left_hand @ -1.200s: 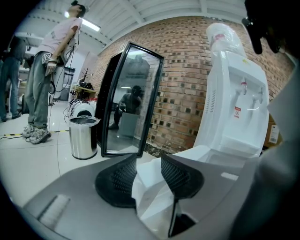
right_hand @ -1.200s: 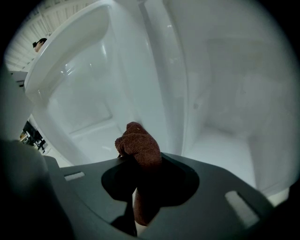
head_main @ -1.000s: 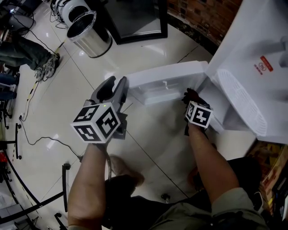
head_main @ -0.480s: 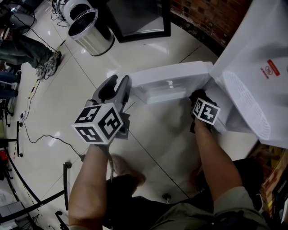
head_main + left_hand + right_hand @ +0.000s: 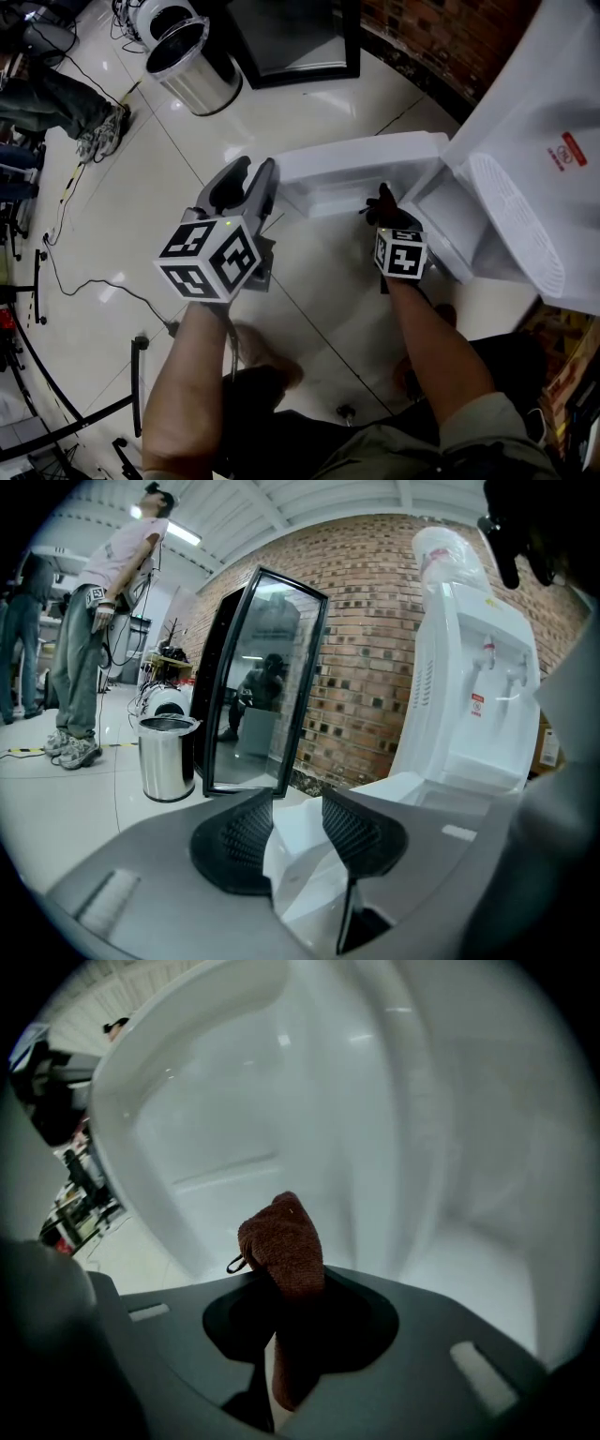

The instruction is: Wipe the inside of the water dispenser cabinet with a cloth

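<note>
The white water dispenser (image 5: 534, 141) stands at the right with its low cabinet door (image 5: 366, 155) swung open to the left. My left gripper (image 5: 246, 183) is shut on the door's free edge, and the white door edge (image 5: 309, 855) shows between its ribbed pads (image 5: 246, 832). My right gripper (image 5: 382, 202) is at the door's inner side near the cabinet opening, shut on a brown cloth (image 5: 281, 1237). In the right gripper view (image 5: 286, 1288) the bunched cloth sticks out past the jaws toward the white inner wall (image 5: 281, 1101).
A steel bin (image 5: 192, 66) and a black-framed glass panel (image 5: 291, 42) stand on the glossy floor beyond the door. A brick wall (image 5: 422, 37) runs behind the dispenser. A person's legs (image 5: 56, 98) and cables (image 5: 56, 272) are at the left.
My right gripper with the cloth went right toward the cabinet opening, then came back left along the door's inner side. The left gripper and the door kept still.
</note>
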The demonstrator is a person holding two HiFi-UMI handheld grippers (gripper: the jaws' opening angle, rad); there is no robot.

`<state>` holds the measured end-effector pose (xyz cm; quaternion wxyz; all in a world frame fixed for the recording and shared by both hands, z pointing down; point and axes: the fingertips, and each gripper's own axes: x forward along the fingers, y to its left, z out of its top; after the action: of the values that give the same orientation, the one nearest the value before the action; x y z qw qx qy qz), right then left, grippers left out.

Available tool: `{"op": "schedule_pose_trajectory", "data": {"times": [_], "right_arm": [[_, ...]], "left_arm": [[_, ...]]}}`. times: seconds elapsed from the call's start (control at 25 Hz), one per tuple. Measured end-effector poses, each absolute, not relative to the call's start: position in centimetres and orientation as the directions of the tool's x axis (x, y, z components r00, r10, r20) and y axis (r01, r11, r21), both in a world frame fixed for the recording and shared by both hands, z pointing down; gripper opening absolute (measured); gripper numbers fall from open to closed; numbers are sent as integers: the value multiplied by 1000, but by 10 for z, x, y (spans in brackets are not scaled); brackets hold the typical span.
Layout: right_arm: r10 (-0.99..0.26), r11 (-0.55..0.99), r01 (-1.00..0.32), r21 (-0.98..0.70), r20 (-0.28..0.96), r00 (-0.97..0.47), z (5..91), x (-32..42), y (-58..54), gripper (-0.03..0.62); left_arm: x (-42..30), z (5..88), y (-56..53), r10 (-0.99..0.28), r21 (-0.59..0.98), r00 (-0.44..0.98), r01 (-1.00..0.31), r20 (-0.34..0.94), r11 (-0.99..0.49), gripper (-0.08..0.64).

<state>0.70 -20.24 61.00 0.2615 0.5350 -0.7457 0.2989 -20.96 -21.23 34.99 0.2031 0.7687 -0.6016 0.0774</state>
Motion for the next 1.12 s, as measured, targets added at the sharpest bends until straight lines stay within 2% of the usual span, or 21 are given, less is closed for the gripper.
{"op": "schedule_pose_trajectory", "data": {"times": [0.2, 0.4, 0.56, 0.72, 1.12], "right_arm": [[-490, 591, -779, -211, 673, -554, 609, -96, -168, 97], [-326, 746, -612, -262, 659, -678, 616, -162, -139, 97], [-221, 784, -547, -293, 692, -688, 636, -191, -123, 97], [-184, 775, -550, -313, 721, -669, 660, -205, -124, 98], [-296, 687, -674, -273, 742, -602, 668, -188, -167, 97]], "left_arm": [[-209, 350, -213, -893, 221, 268, -955, 361, -197, 141], [-209, 349, -215, -896, 222, 265, -956, 357, -194, 141], [-209, 348, -216, -898, 221, 263, -956, 354, -193, 141], [-210, 348, -215, -899, 217, 258, -958, 354, -189, 141], [-211, 348, -222, -892, 221, 266, -956, 365, -195, 140]]}}
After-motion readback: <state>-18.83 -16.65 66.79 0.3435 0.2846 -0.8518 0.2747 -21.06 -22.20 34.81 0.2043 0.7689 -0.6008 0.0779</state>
